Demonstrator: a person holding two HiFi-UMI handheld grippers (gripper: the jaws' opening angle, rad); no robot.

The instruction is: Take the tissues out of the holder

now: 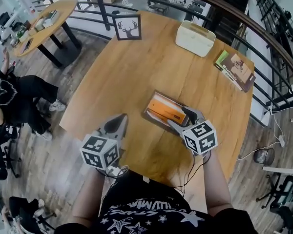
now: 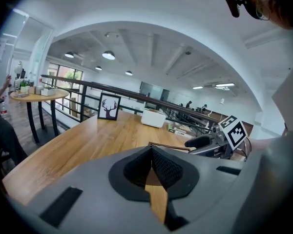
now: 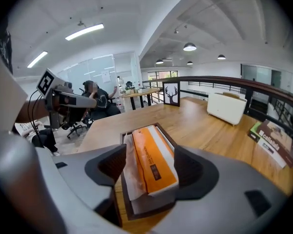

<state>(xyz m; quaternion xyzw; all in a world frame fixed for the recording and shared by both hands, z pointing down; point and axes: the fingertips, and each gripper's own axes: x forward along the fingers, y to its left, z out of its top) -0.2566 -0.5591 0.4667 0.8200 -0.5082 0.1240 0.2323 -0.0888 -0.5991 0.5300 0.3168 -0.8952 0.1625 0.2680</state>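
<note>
Tissues [image 3: 154,162] form a soft oblong pack wrapped in glossy orange film, with crinkled white film along one long side. The pack lies in the holder [image 3: 142,212], a shallow, dark, rectangular tray with a thin raised rim. The holder sits on the smooth wooden worktop [image 1: 136,67], toward the person's edge.

The right claw [image 1: 181,118] is released: its grey moulded jaws stand wide apart, one on each side of the pack's near end, and the black ribbed pads do not squeeze it.

The left claw [image 1: 119,118] is well to the left of the holder, above bare wood. It is clenched on nothing, its ribbed pads meeting at the tips in a narrow V.

Farther back on the worktop stand a framed deer print [image 1: 127,28], a rounded white box [image 1: 195,38] and a flat book [image 1: 235,69].
</note>
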